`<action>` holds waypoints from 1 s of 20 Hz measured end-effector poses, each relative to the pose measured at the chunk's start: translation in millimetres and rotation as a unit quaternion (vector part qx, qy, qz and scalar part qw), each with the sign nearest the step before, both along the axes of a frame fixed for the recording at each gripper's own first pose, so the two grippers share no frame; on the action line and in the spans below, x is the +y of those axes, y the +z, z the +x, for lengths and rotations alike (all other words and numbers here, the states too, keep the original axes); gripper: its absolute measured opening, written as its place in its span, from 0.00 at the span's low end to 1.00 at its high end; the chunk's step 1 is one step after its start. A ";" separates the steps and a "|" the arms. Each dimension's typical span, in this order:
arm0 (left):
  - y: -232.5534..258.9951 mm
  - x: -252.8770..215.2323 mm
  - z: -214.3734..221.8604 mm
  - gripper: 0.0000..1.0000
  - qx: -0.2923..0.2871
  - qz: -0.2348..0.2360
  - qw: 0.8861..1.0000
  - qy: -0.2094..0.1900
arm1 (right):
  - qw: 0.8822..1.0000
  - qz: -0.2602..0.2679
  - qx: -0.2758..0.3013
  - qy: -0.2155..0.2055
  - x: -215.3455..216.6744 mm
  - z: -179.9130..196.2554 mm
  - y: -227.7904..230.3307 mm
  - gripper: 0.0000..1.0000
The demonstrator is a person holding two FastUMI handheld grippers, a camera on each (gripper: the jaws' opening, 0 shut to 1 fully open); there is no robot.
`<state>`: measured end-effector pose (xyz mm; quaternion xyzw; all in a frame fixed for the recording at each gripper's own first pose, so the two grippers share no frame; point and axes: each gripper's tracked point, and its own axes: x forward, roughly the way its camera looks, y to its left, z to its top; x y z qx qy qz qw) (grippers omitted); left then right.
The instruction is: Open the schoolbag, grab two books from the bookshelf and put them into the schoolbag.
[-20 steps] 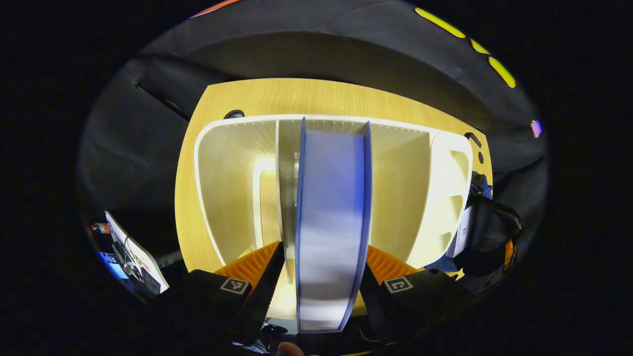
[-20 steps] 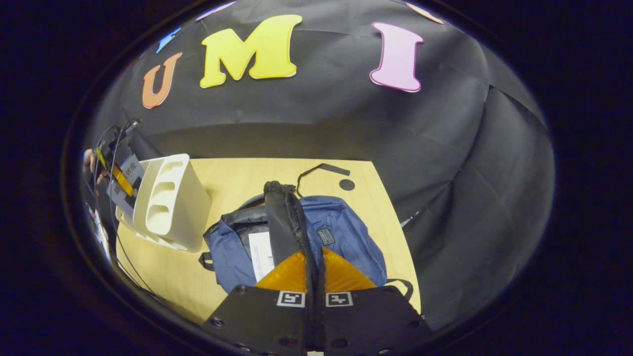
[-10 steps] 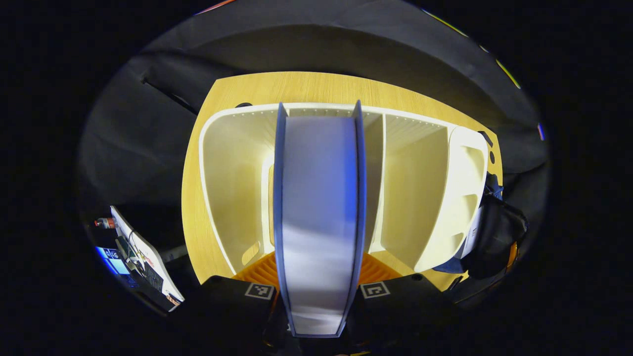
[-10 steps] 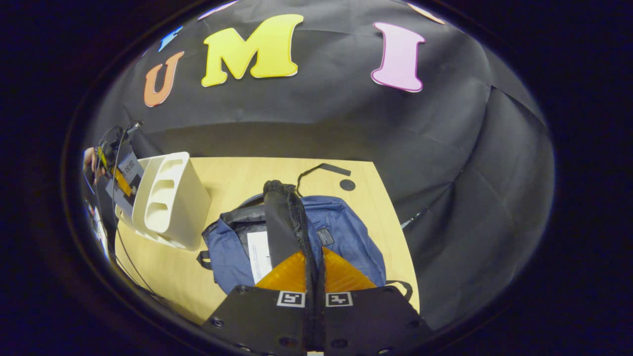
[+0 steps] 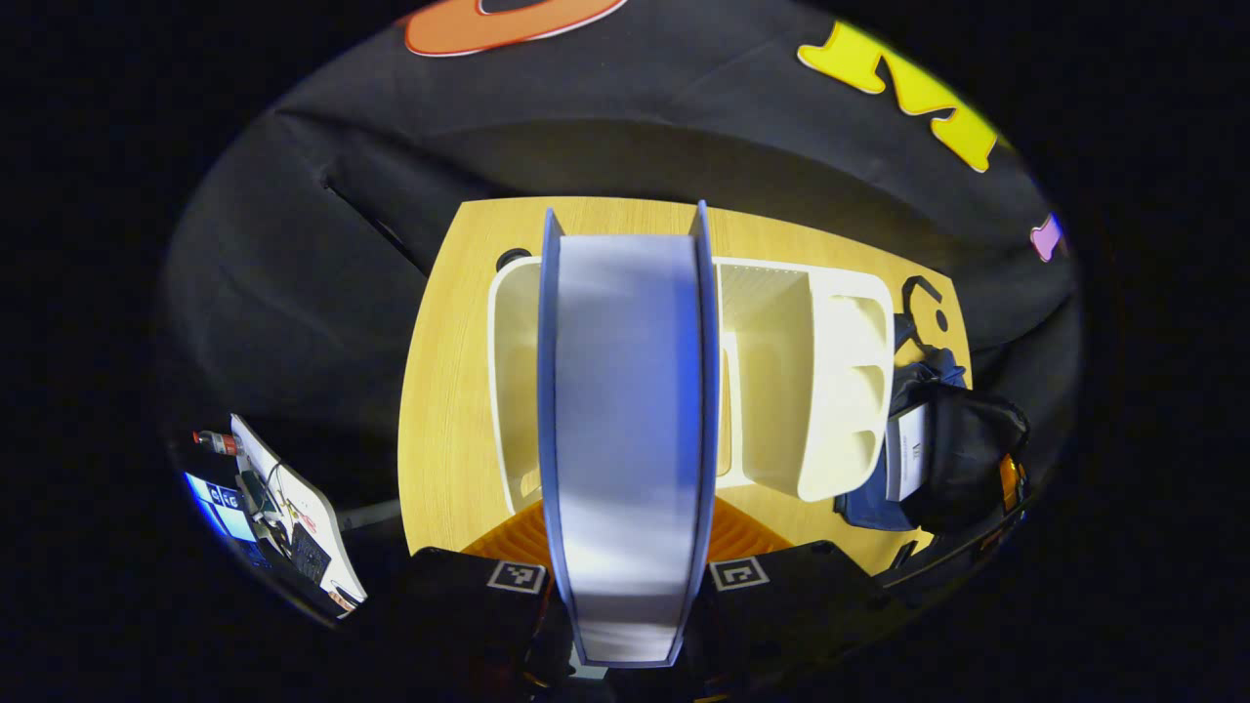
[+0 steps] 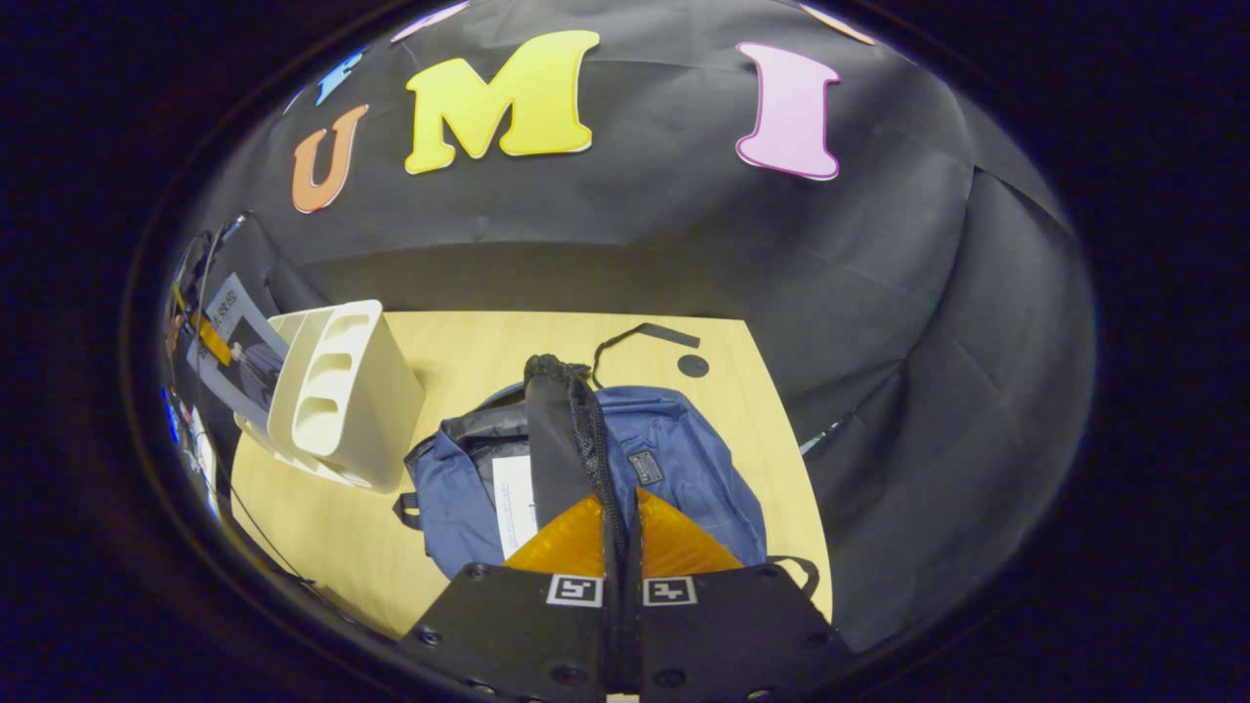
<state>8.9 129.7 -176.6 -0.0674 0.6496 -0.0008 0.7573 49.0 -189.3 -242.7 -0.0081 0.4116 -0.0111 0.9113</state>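
While the left gripper (image 5: 625,571) squeezes a book (image 5: 625,430) between its fingers above the bookshelf (image 5: 830,391), the right gripper (image 6: 622,532) pinches the schoolbag (image 6: 674,459) flap (image 6: 557,439) just ahead.

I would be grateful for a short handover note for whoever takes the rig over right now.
Left gripper: shut on a blue-covered book, held edge-on above the white bookshelf.
Right gripper: shut on a black strap of the blue schoolbag, holding it up.
Schoolbag lies open on the wooden table beside the bookshelf; something white shows in its opening.
Done: bag opened, this book lifted out.
Left: put it into the bag. Whether another book is already inside, I cannot tell.
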 end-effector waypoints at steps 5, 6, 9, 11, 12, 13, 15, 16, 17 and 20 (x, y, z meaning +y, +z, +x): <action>63.1 -4.6 -20.8 0.47 -0.073 -0.061 0.995 0.033 | 1.000 0.013 -0.004 -0.001 -2.8 -5.3 2.4 0.01; 72.2 -11.6 -23.6 0.45 -0.086 -0.080 0.992 0.041 | 1.000 0.015 -0.005 -0.002 -3.1 -7.0 3.1 0.01; 85.6 -36.4 -27.4 0.46 -0.124 -0.138 0.982 0.044 | 1.000 0.016 -0.007 0.000 -2.1 -9.5 5.5 0.01; 94.0 -62.5 -25.8 0.45 -0.144 -0.199 0.968 0.049 | 1.000 0.017 -0.008 0.002 0.0 -10.9 6.5 0.01; 97.6 -77.6 -24.6 0.47 -0.150 -0.232 0.960 0.053 | 1.000 0.016 -0.008 0.003 0.5 -10.5 6.8 0.01; 100.6 -90.9 -25.4 0.46 -0.156 -0.261 0.951 0.054 | 1.000 0.015 -0.008 0.005 1.1 -11.1 7.3 0.01; 100.8 -114.1 -24.2 0.47 -0.172 -0.301 0.937 0.047 | 1.000 0.010 -0.009 0.007 2.2 -9.8 6.7 0.01; 100.3 -127.6 -24.2 0.47 -0.179 -0.317 0.931 0.040 | 1.000 0.008 -0.009 0.009 2.1 -9.7 6.2 0.01; 99.4 -145.2 -26.6 0.46 -0.182 -0.334 0.924 0.033 | 1.000 0.005 -0.009 0.010 1.4 -9.7 6.3 0.00; 81.0 -200.0 -38.7 0.46 -0.155 -0.377 0.912 0.043 | 1.000 0.004 -0.005 0.012 1.8 -9.7 -0.1 0.01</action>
